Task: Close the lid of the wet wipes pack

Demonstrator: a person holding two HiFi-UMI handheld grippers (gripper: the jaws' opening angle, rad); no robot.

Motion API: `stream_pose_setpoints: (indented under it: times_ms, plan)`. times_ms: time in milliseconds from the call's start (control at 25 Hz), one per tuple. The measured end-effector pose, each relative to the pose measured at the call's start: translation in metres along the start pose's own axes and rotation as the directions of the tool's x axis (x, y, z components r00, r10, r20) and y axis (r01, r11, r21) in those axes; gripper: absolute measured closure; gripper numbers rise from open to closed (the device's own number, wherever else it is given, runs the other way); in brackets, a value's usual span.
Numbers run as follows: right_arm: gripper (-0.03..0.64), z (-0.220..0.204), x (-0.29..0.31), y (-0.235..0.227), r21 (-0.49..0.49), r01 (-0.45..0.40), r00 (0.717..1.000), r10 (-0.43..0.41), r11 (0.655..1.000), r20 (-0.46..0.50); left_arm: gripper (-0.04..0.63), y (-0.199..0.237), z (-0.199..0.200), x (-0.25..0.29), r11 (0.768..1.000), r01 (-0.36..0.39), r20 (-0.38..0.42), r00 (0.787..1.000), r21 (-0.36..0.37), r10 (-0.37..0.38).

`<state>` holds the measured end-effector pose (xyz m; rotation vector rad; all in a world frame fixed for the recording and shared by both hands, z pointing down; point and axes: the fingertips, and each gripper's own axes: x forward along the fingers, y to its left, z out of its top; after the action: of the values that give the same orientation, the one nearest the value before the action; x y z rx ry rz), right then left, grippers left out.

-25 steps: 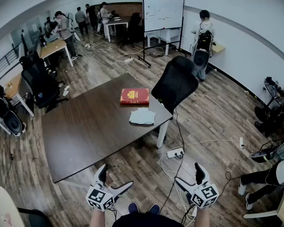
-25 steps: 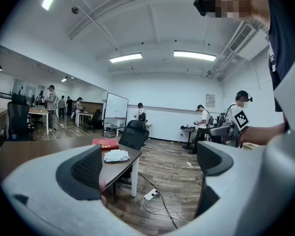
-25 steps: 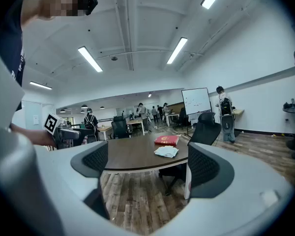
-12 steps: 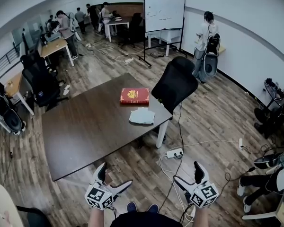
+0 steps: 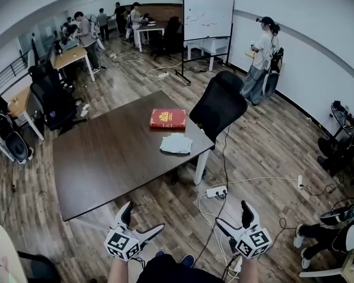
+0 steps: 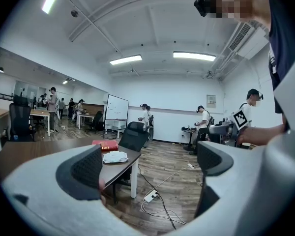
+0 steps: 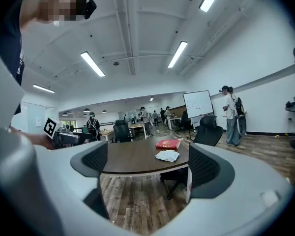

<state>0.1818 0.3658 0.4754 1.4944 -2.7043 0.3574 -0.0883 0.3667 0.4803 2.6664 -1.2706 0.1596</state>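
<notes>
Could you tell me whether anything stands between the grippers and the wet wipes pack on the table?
Nothing visible does. The wet wipes pack lies at the right end of the table, bare tabletop on its near side, the red book beyond it. The left gripper and right gripper hang open over the floor.

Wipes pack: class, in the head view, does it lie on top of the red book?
No, the wipes pack lies on the table beside the red book.
</notes>
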Motion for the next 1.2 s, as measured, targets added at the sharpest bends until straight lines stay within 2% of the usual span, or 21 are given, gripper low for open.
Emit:
stream_pose_setpoints:
  times_ms: [600, 1200]
  plan:
    - [0.095, -0.002, -0.014, -0.022, -0.006, 0.006, 1.000, -0.006, 1.000, 0.004, -0.003, -0.025, 0.007, 0.014, 1.000, -0.003, 0.039, 0.999, 0.009, 0.002]
    - [0.095, -0.003, 0.023, -0.044, -0.010, 0.004, 1.000, -0.003, 1.000, 0.027, -0.003, 0.006, 0.003, 0.064, 1.000, 0.022, 0.056, 0.998, 0.020, -0.023]
